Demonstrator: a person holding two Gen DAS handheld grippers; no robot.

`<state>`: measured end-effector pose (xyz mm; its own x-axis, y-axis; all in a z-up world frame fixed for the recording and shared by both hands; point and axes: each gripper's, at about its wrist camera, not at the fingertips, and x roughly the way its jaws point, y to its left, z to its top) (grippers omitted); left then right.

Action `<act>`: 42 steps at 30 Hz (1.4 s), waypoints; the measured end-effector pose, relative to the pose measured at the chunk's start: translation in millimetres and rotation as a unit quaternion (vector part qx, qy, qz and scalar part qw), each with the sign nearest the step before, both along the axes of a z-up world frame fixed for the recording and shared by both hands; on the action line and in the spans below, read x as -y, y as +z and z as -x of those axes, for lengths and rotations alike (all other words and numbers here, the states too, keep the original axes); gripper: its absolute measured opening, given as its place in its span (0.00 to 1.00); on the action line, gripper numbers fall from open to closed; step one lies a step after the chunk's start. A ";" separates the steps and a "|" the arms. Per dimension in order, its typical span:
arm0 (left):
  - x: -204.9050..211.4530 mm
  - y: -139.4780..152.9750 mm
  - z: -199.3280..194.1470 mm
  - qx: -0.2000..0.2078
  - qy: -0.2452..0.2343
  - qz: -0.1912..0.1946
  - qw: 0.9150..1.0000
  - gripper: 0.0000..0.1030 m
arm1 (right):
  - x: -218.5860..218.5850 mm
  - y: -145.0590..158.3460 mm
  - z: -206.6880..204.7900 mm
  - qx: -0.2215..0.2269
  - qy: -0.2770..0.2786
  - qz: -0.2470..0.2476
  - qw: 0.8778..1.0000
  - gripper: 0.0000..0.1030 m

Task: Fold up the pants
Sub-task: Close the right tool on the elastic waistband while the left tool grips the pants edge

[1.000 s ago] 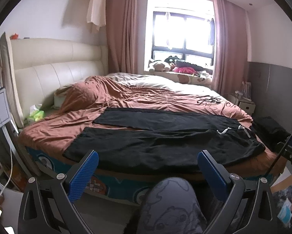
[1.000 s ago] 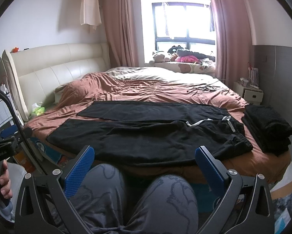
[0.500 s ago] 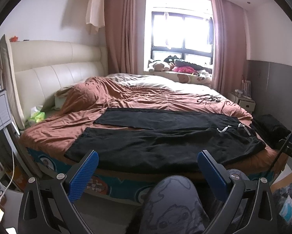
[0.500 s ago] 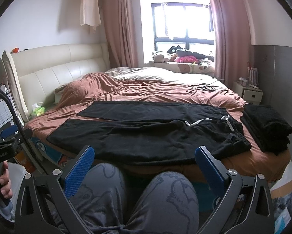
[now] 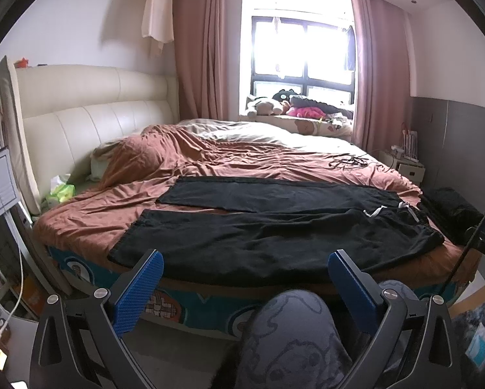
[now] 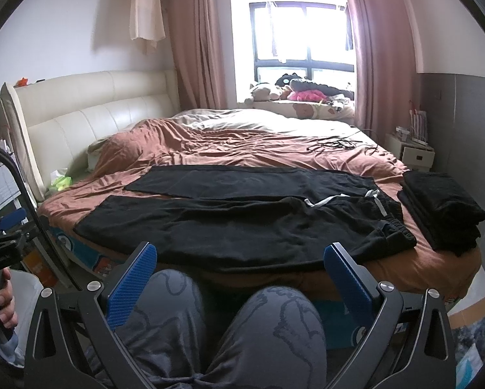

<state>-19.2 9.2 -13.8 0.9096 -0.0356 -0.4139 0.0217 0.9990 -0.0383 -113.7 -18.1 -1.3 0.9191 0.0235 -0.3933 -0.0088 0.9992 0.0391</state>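
Black pants (image 5: 268, 233) (image 6: 242, 220) lie flat across the brown bedspread, legs pointing left and waistband with white drawstring (image 6: 326, 199) at the right. My left gripper (image 5: 245, 278) is open and held low in front of the bed's near edge, nothing between its blue pads (image 5: 138, 291). My right gripper (image 6: 242, 275) is also open and empty, above a person's knees (image 6: 229, 324), short of the pants.
A stack of folded black clothes (image 6: 443, 207) sits at the bed's right corner. Black cables (image 6: 336, 144) lie farther back on the bed (image 6: 210, 149). A cream headboard (image 5: 80, 120) stands at left, a nightstand (image 6: 411, 152) at right, plush toys (image 5: 274, 103) on the windowsill.
Both grippers have drifted slightly toward the bed, so the pants look a little closer. The jaws stay open.
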 end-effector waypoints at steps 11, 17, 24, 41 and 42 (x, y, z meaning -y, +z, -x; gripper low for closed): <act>-28.7 -14.9 -54.9 -0.036 0.025 0.016 0.999 0.99 | 27.0 -6.7 -35.7 -0.031 -0.046 -0.017 0.998 1.00; -49.1 -33.1 -86.0 -0.059 0.045 0.025 0.997 0.99 | 48.2 -10.8 -54.6 -0.046 -0.072 -0.032 0.996 1.00; -72.2 -58.1 -114.3 -0.085 0.070 0.045 0.993 0.99 | 66.6 -17.5 -76.0 -0.060 -0.100 -0.035 0.993 1.00; -137.8 -126.4 -166.3 -0.159 0.143 0.083 0.973 0.99 | 122.7 -43.0 -135.3 -0.111 -0.185 -0.116 0.969 1.00; -142.3 -130.4 -168.6 -0.163 0.147 0.088 0.972 0.99 | 127.6 -44.9 -140.5 -0.114 -0.190 -0.121 0.968 0.99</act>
<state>149.4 151.4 -144.2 0.7134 0.1085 -0.6923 -0.3047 0.9377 -0.1670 26.8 -145.7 -46.1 0.7697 -0.1813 -0.6121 0.3933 0.8899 0.2310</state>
